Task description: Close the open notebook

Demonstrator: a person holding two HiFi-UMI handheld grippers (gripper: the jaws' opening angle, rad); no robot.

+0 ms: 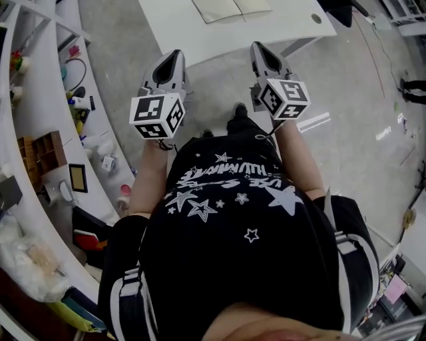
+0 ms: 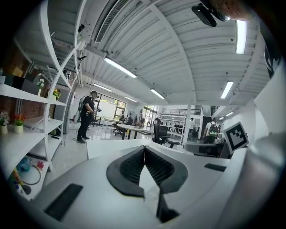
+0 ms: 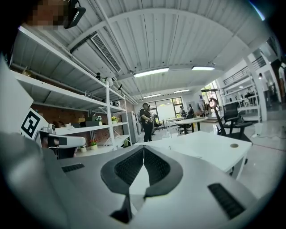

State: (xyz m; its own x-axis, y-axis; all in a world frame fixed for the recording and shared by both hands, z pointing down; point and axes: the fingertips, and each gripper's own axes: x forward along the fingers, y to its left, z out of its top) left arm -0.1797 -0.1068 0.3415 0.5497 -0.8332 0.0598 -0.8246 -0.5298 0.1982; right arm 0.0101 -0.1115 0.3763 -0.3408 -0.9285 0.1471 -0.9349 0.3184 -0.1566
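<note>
Head view, notebook: lies open, pale pages up, on the white surface (image 1: pixel 200 30) at the top edge of the picture; notebook (image 1: pixel 231 8) only partly in frame.
Head view, left gripper: left gripper (image 1: pixel 176 54) is held out level, short of the surface's near edge and touching nothing; its marker cube (image 1: pixel 158 115) faces the camera.
Head view, right gripper: right gripper (image 1: pixel 259 48) is held alongside, also short of the surface's near edge and apart from the notebook.
Head view, surroundings: grey floor (image 1: pixel 346 120) beneath the surface; cluttered white shelves (image 1: pixel 40 100) curve along the left, well apart from the surface.
Left gripper view, jaws: left gripper (image 2: pixel 144 147) has its dark ribbed pads pressed together at the tips, with nothing between them.
Left gripper view, beyond: the surface (image 2: pixel 107 145) lies just ahead of the tips; a person in dark clothes (image 2: pixel 86 117) stands on the floor well behind it.
Right gripper view, jaws: right gripper (image 3: pixel 143 147) has its pads pressed together at the tips, pinching nothing.
Right gripper view, beyond: the surface (image 3: pixel 210 145) spreads ahead and to the right; I cannot make out the notebook here.
</note>
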